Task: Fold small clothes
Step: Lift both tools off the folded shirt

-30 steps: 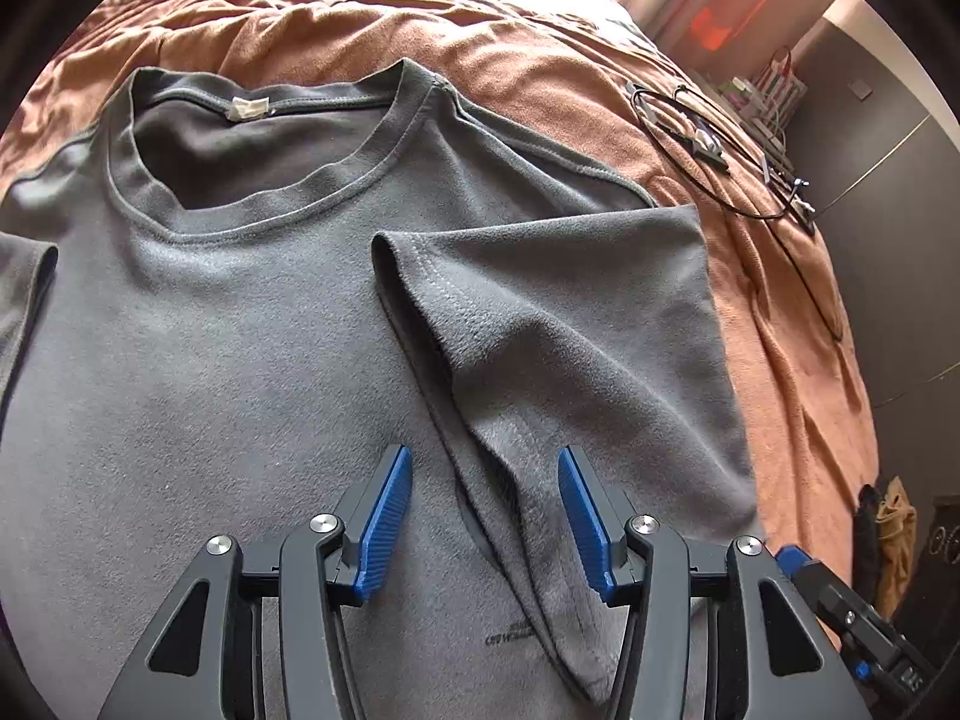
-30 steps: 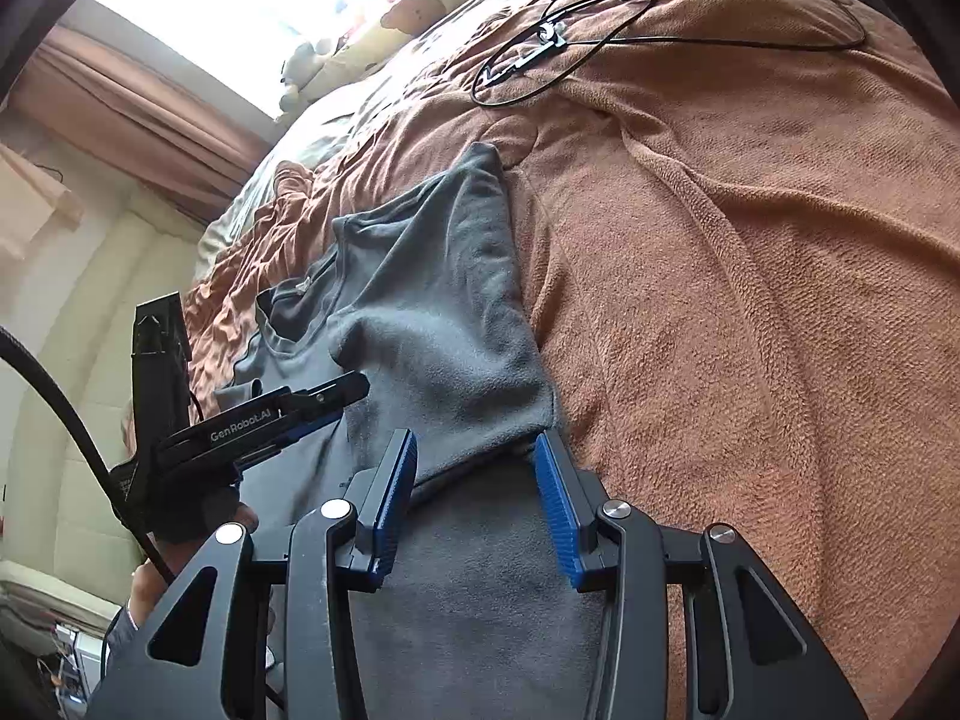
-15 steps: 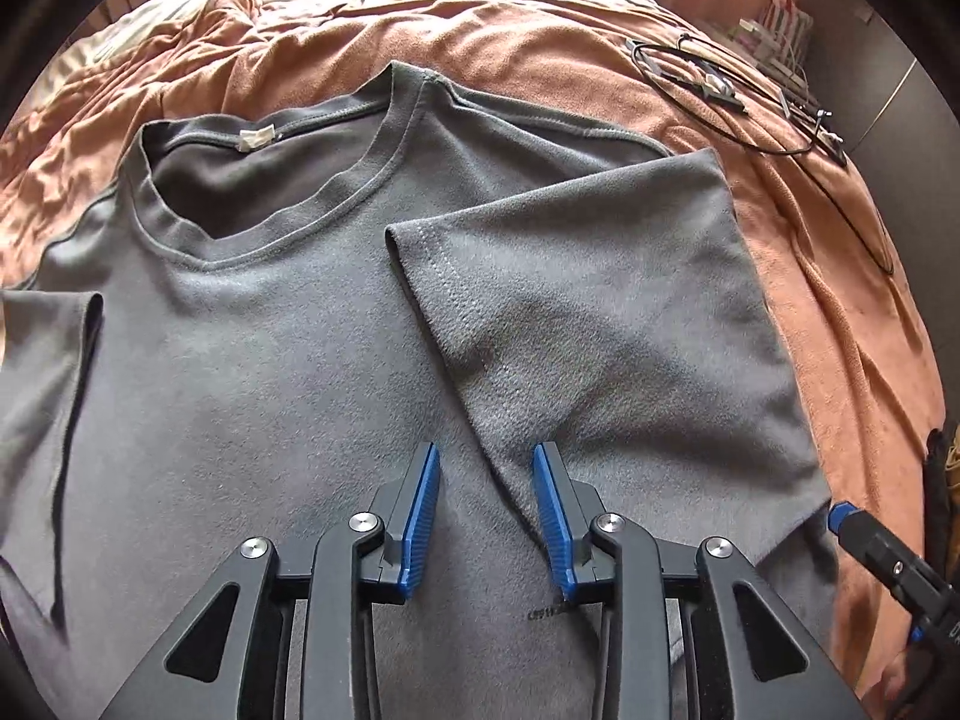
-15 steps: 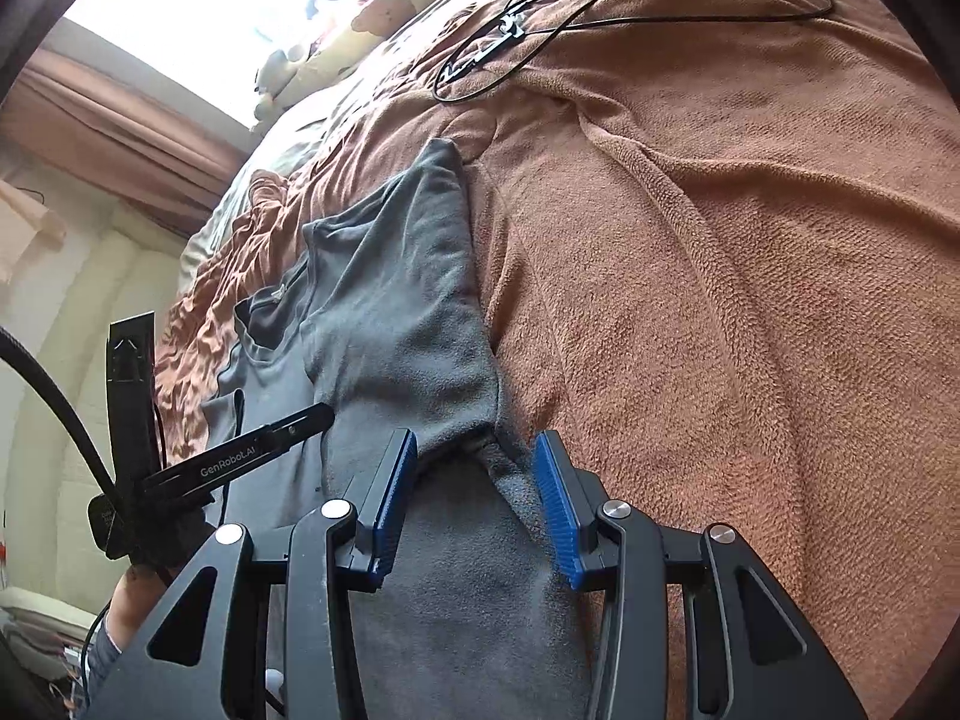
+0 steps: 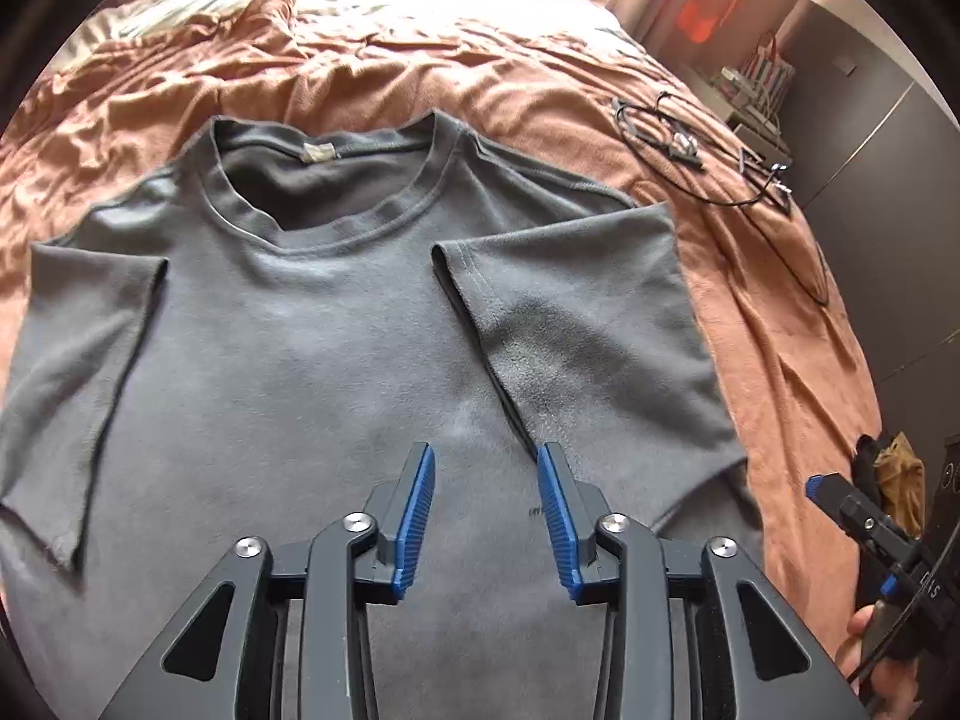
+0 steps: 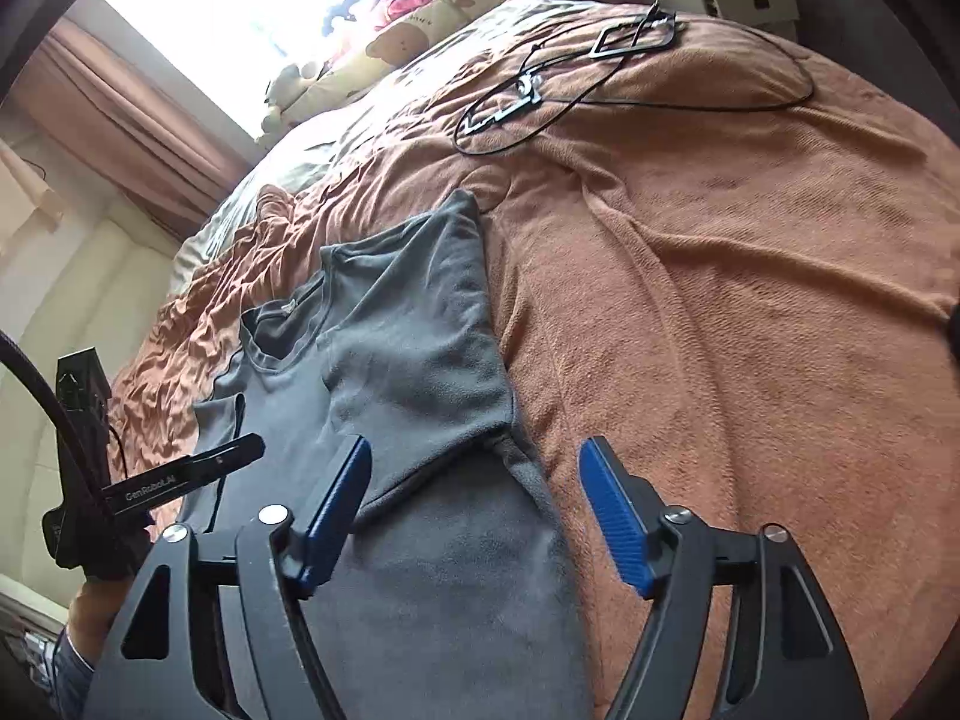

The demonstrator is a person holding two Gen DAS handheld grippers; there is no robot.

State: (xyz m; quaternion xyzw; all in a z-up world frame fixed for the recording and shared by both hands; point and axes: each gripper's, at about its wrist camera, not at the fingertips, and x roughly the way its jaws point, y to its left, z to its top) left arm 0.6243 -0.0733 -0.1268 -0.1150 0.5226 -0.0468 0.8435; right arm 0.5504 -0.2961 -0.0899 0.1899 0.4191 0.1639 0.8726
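Garment: I see a dark grey short-sleeved cotton T-shirt (image 5: 288, 360) lying flat, front up, on the bed, neckline toward the far side.
Surface: the bed is covered by a rumpled rust-orange terry blanket (image 5: 774, 324); the shirt lies well inside its edges.
Right sleeve: in my left wrist view the sleeve on the picture's right (image 5: 588, 324) is folded inward across the chest, its hemmed cuff pointing toward the collar.
Left sleeve: the sleeve on the picture's left (image 5: 78, 360) is also turned in along the shirt's side.
Collar: a small pale label (image 5: 318, 151) shows inside the ribbed neck.
Left hand-held gripper (image 5: 485, 516): its blue-padded jaws are opening; I see nothing between them, only the shirt's lower chest beneath, apart from the pads.
Right hand-held gripper (image 6: 477, 516): jaws are opening and spread wide, with nothing between them, over the shirt's side edge where the folded sleeve ends, beside bare blanket.
Other gripper in view: from the right wrist view the left tool shows at the lower left, held in a person's hand (image 6: 99, 594).
Clutter: a black looped cable with a clip (image 6: 576, 78) lies on the blanket, well apart from the shirt.
Far end: plush toys (image 6: 384, 48) sit by the bright window.
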